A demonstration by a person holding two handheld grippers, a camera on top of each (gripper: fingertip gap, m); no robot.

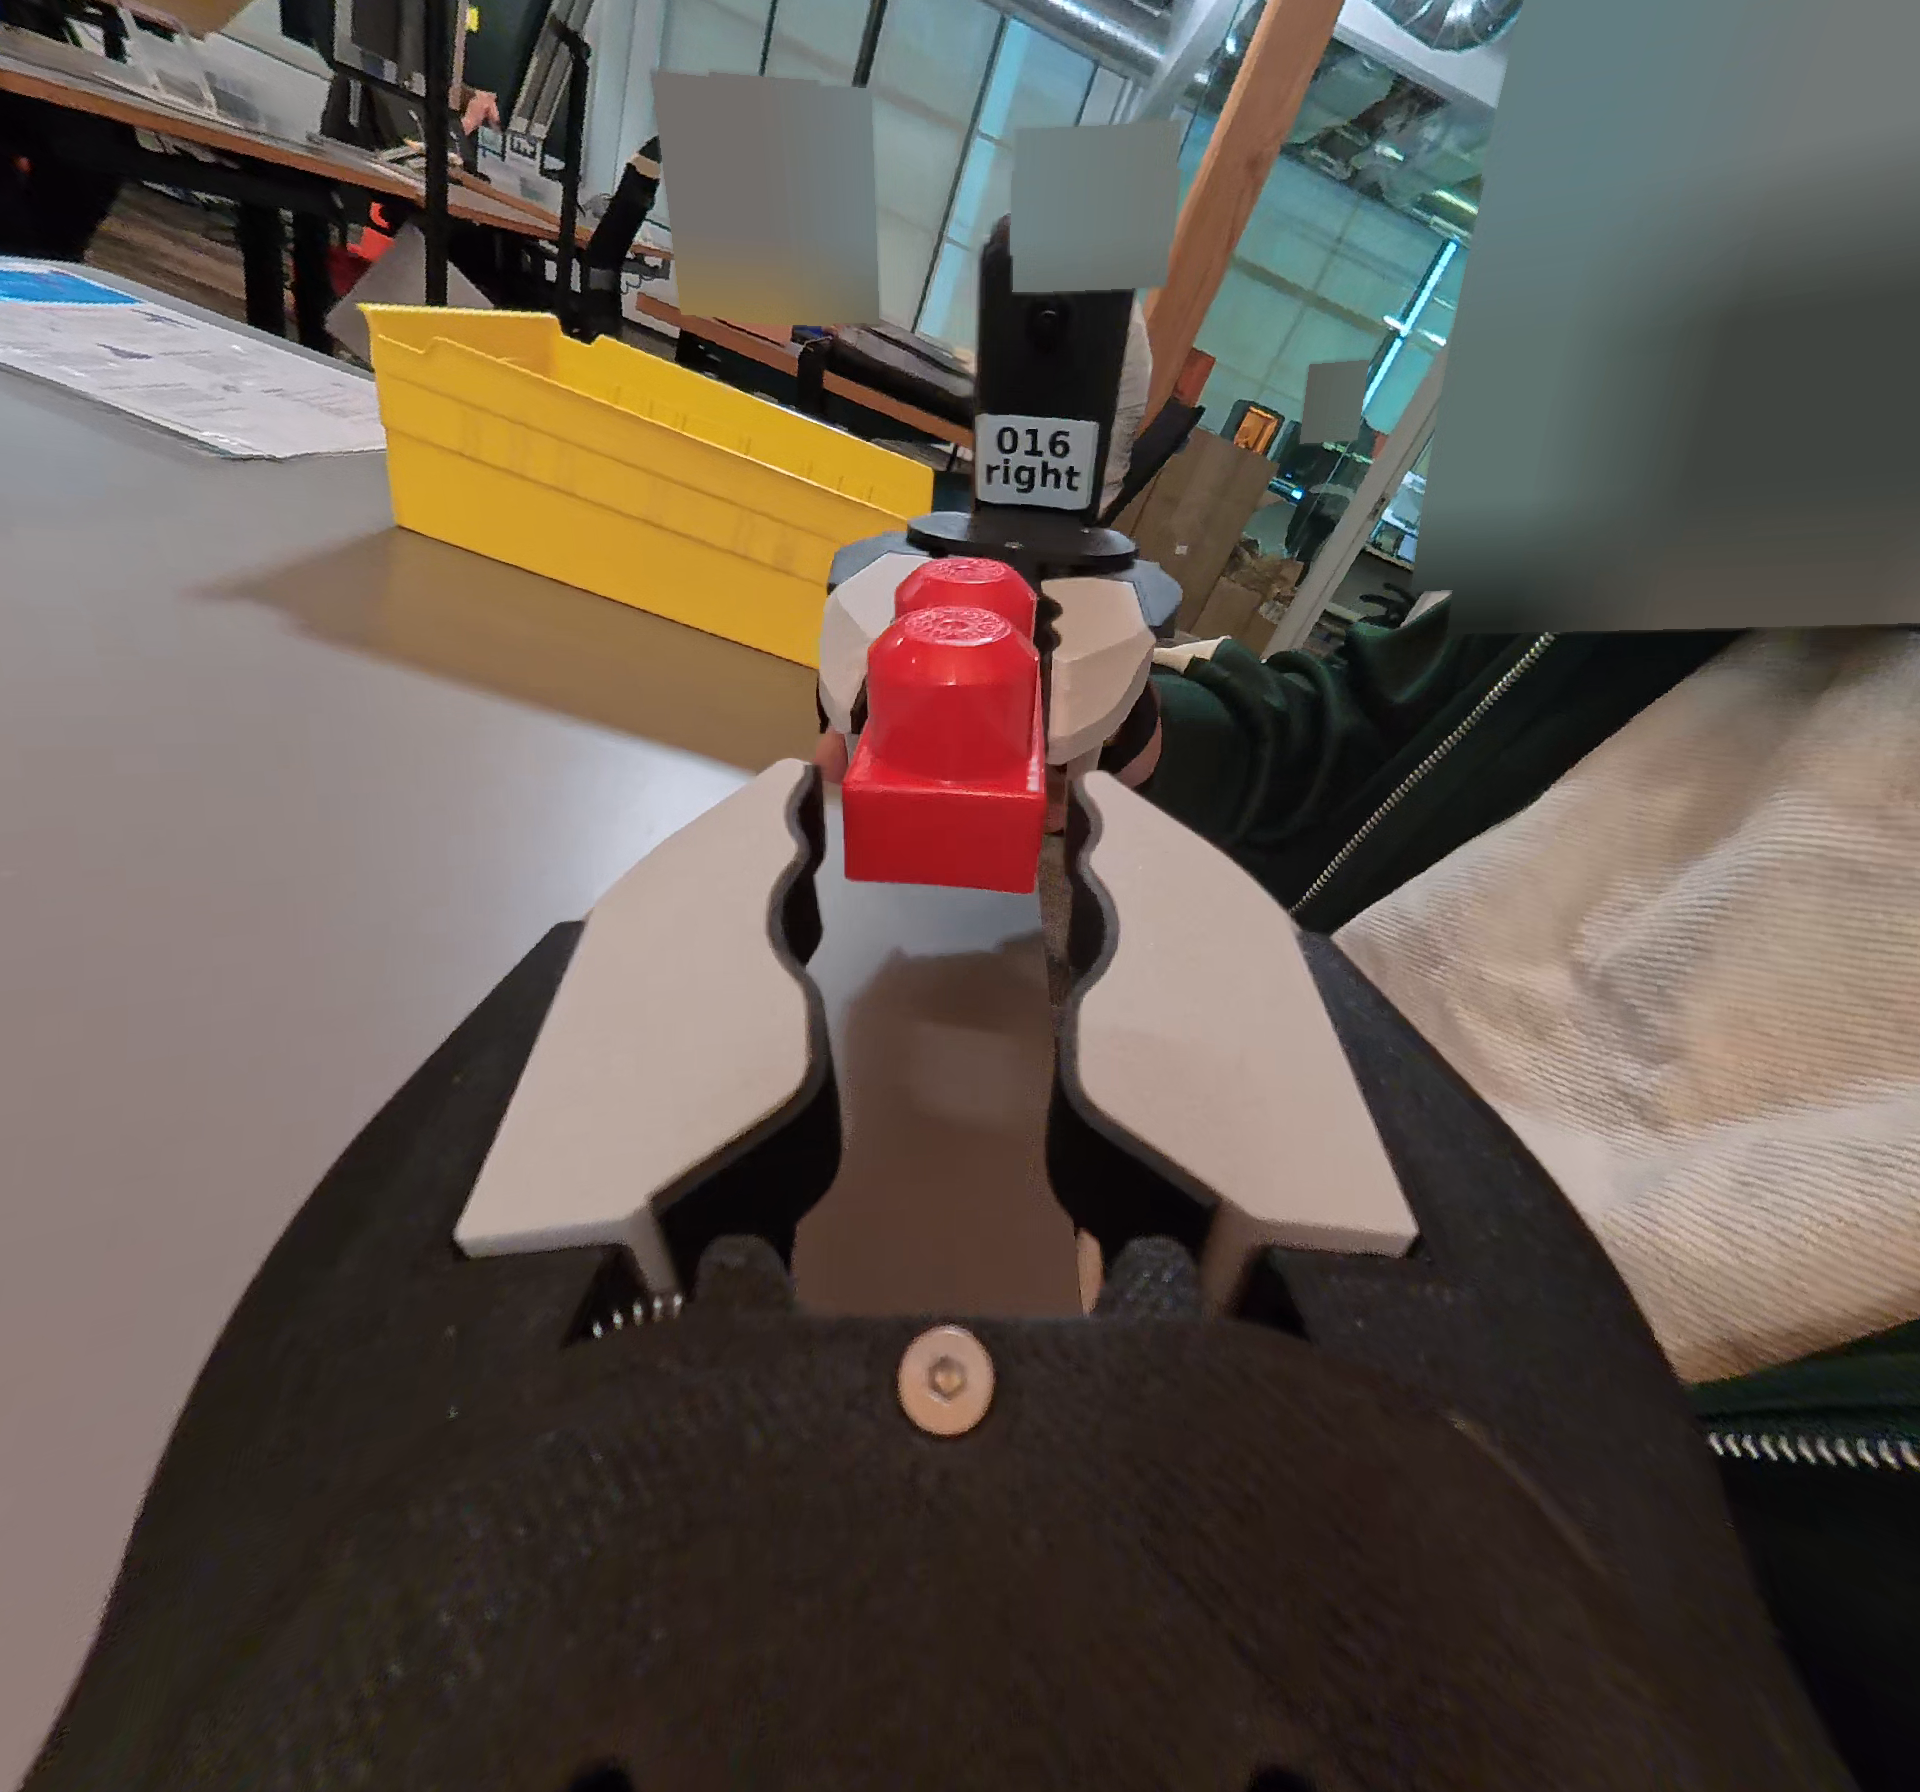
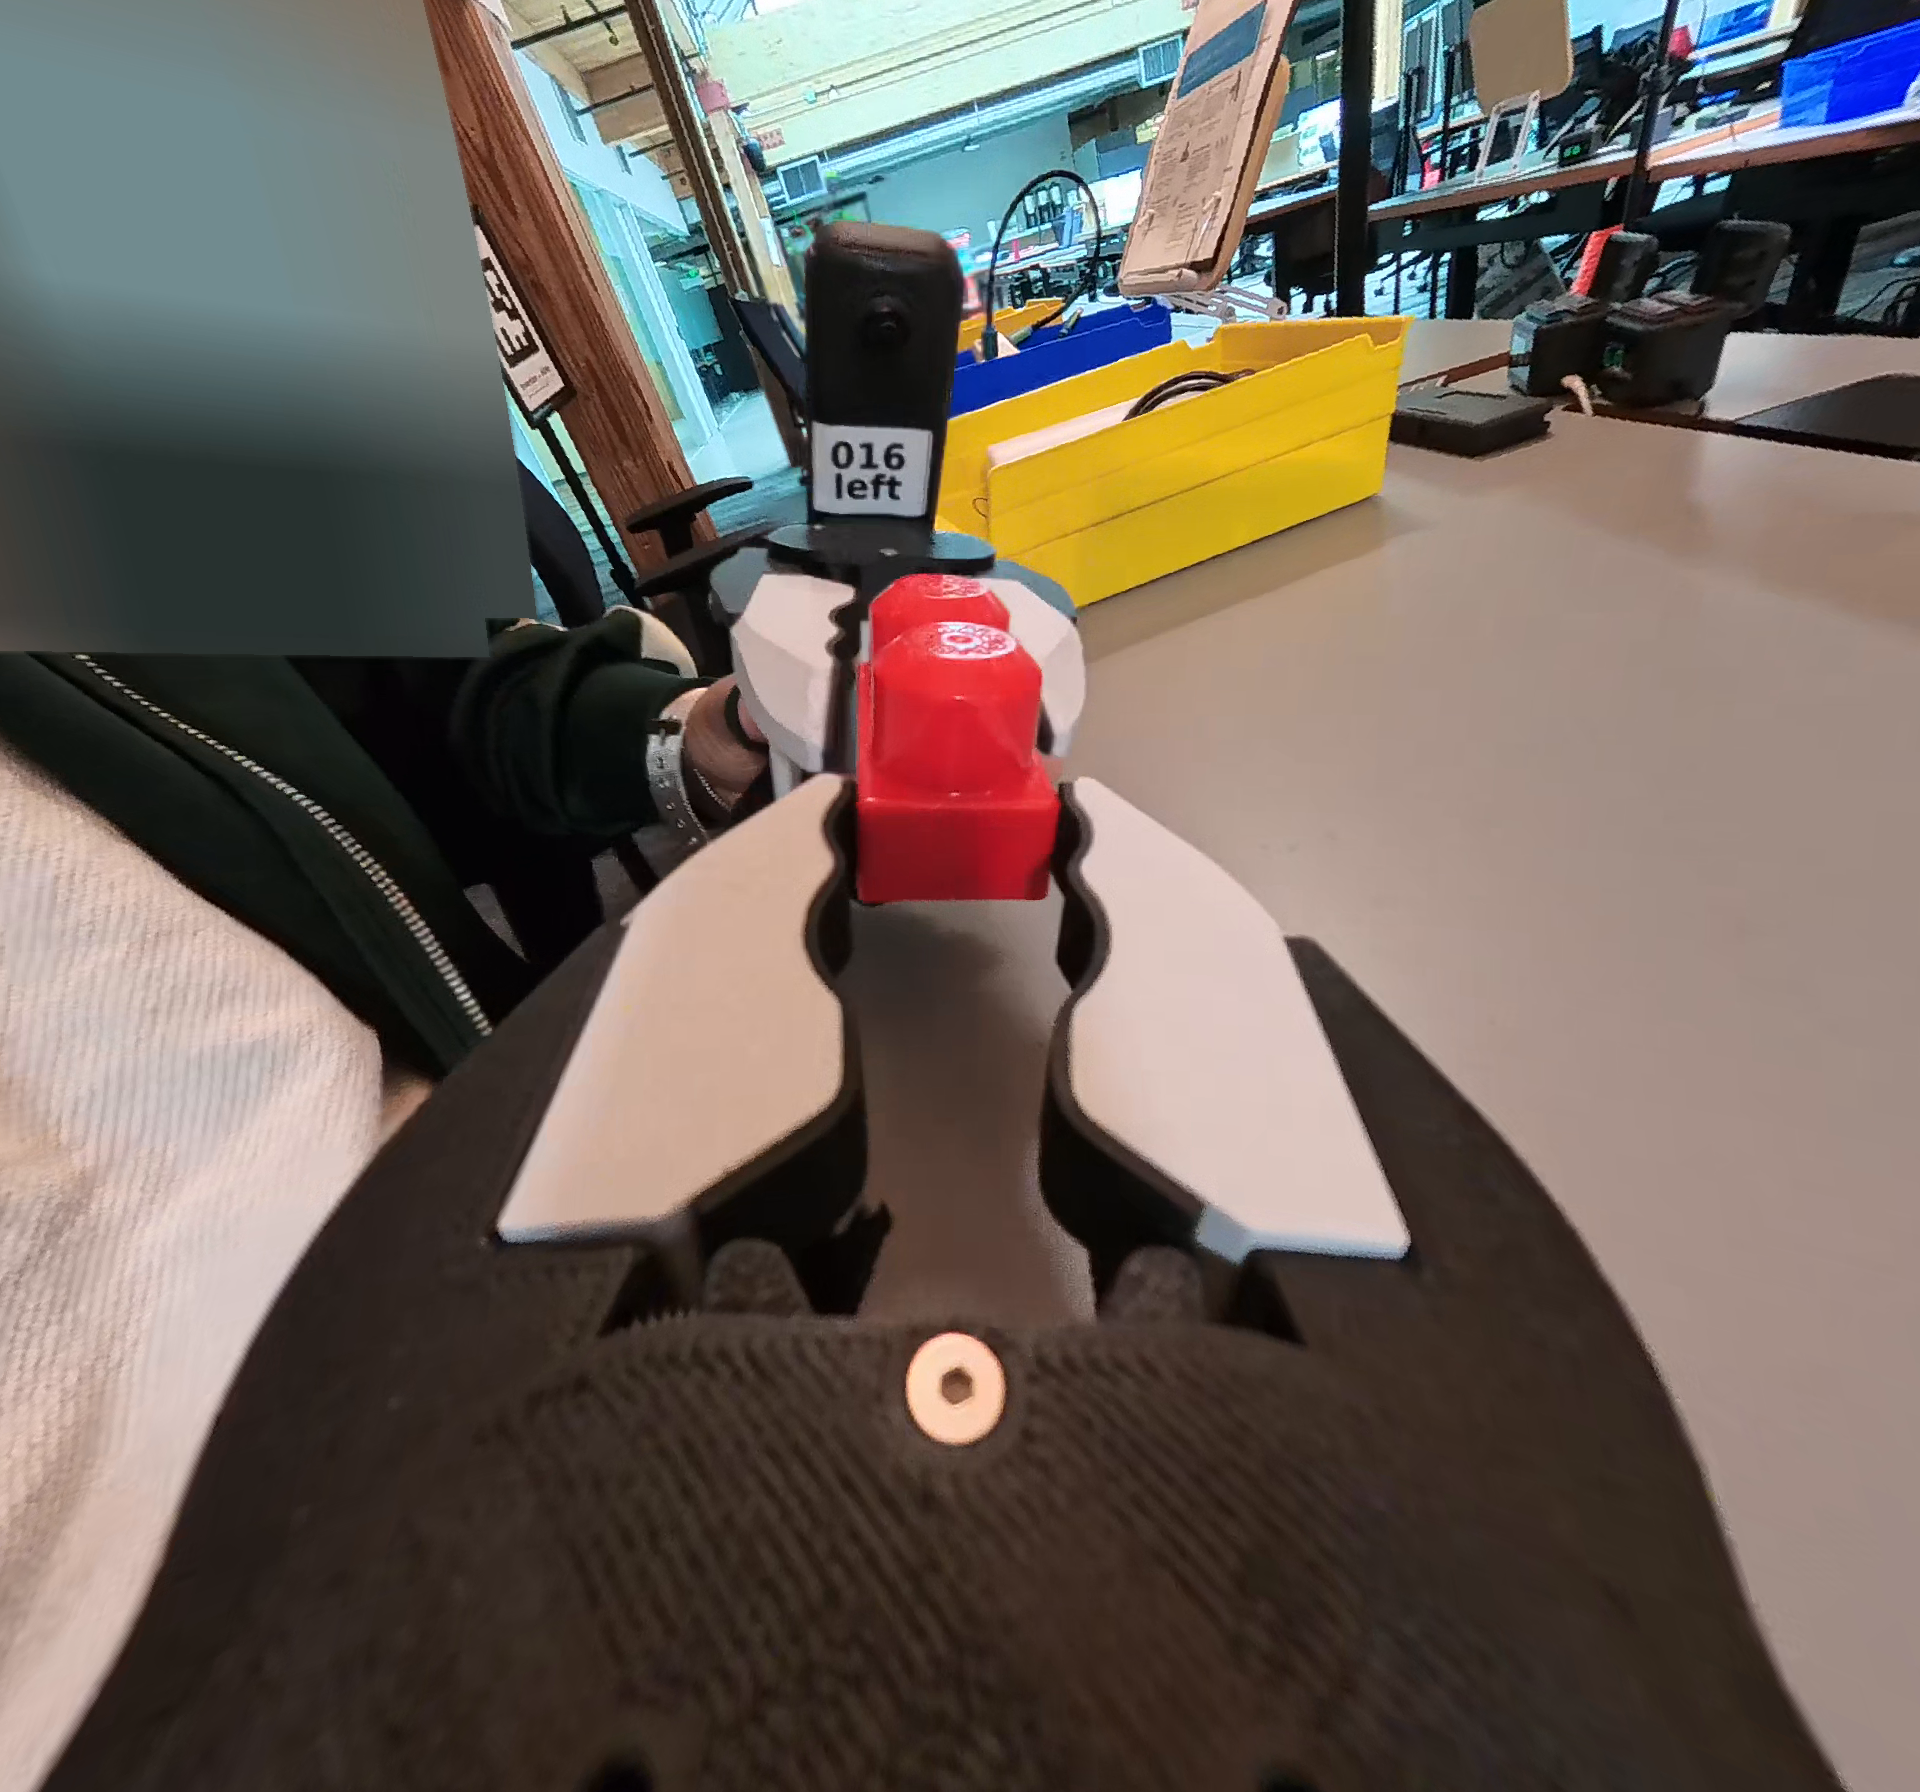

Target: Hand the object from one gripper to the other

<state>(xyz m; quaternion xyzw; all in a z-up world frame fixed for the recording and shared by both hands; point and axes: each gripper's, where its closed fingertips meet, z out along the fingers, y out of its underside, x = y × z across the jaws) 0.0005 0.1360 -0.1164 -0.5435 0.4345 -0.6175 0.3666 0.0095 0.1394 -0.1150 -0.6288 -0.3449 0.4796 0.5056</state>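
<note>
Left wrist view: a yellow bin point(image 1: 623, 464) sits on the grey table point(image 1: 260, 807); mid-air, a red two-stud brick point(image 1: 945, 786) hangs between the left gripper point(image 1: 945, 838), whose tips flank it with slight gaps, and the right gripper point(image 1: 1044, 662). Right gripper's fingertips point(image 2: 1081, 838) seem to pinch it.

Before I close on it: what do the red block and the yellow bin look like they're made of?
Red block: looks like hard moulded plastic, glossy; highlights on its two round studs, crisp edges. It sits between the tips of both the left gripper and the right gripper.
Yellow bin: probably rigid plastic, duller sheen, with moulded ridges along its wall.
</note>
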